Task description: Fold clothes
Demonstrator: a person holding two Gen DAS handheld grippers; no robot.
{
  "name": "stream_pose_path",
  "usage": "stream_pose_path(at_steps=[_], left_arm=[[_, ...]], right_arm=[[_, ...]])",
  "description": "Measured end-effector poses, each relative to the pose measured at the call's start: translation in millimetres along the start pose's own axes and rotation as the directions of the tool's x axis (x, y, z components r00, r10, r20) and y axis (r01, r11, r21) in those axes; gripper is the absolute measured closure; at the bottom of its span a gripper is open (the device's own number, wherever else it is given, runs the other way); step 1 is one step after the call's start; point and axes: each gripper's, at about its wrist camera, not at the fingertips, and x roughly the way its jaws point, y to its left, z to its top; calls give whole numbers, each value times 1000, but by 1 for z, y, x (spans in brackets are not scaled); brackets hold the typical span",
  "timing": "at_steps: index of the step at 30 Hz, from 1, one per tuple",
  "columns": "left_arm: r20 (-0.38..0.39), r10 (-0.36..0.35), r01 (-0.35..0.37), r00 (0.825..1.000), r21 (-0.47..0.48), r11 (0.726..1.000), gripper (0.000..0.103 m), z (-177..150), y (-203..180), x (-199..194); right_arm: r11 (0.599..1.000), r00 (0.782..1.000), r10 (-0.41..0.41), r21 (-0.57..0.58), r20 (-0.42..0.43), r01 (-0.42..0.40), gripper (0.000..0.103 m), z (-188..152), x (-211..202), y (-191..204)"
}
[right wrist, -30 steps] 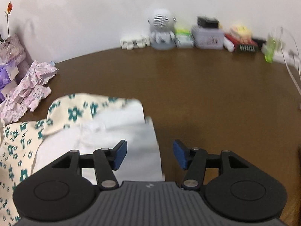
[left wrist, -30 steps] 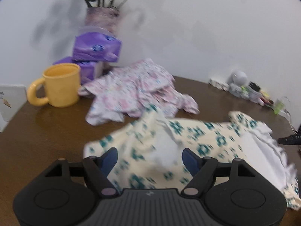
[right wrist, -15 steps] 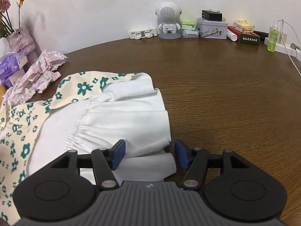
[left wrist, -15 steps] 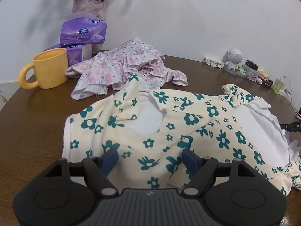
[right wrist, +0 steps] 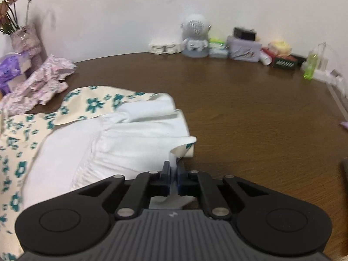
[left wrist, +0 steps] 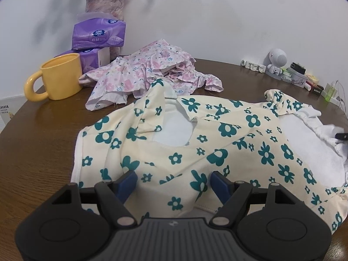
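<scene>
A cream garment with teal flowers lies spread on the brown round table, its white inside showing at the right end. My left gripper hovers low over the near edge of the garment. Its blue pads stand wide apart with the cloth lying flat between them, not pinched. My right gripper is shut on the white hem corner of the same garment, and a strip of cloth rises between the two pads. A crumpled pink floral garment lies behind.
A yellow mug, purple tissue packs and a flower vase stand at the back left. A small white robot figure, boxes and a green bottle line the wall at the back right. Bare wood lies right of the garment.
The right gripper's jaws closed from wide apart onto the white hem corner. The left gripper sank lower over the flowered garment, which settled flat from a raised bunch.
</scene>
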Motion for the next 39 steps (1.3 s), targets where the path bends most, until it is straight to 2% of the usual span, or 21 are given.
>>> stream_pose_path(at_steps=[4, 8, 11, 13, 16, 17, 21, 23, 26, 31, 33, 35, 37, 39], left_arm=[[4, 17, -17, 1000, 21, 1000, 28, -2, -3, 1], [4, 23, -23, 1000, 33, 999, 28, -2, -3, 3], [-1, -3, 3, 1000, 17, 1000, 28, 1, 1, 0], [-4, -35, 35, 999, -4, 999, 28, 4, 5, -4], [25, -64, 65, 998, -33, 997, 28, 15, 16, -16], [38, -63, 65, 997, -38, 997, 28, 19, 19, -20], [86, 16, -15, 996, -19, 1000, 28, 43, 32, -23], [85, 49, -51, 995, 14, 999, 28, 55, 34, -16], [64, 52, -57, 997, 85, 995, 28, 71, 34, 1], [22, 86, -88, 996, 152, 984, 28, 82, 34, 36], [9, 77, -78, 997, 125, 989, 28, 83, 40, 44], [0, 38, -38, 999, 70, 997, 28, 82, 52, 45], [5, -6, 6, 1000, 1, 1000, 28, 80, 66, 40], [18, -5, 6, 1000, -56, 998, 28, 76, 82, 32]], right_arm=[[998, 999, -52, -38, 11, 52, 98, 4, -1, -4], [984, 992, -123, -125, 12, 124, 100, 3, 8, 5], [975, 988, -152, -164, 14, 152, 100, -1, 15, 11], [979, 990, -140, -147, 14, 140, 99, 1, 12, 11], [991, 995, -101, -85, 18, 102, 92, 5, 3, 5], [994, 996, -91, -61, 24, 92, 86, 7, -1, 2], [998, 997, -66, 8, 50, 66, 72, 12, -18, -4], [999, 997, -50, 7, 63, 50, 71, 13, -25, 0], [1000, 998, -21, -17, 64, 22, 64, 12, -28, 12], [995, 995, -85, -53, 43, 87, 62, 12, -11, 22], [990, 991, -131, -40, 31, 132, 62, 12, -1, 18], [987, 987, -158, -22, 14, 159, 62, 12, 8, 11], [988, 988, -155, 12, -8, 156, 62, 11, 15, 1], [990, 991, -129, 45, -20, 130, 62, 10, 20, -7]])
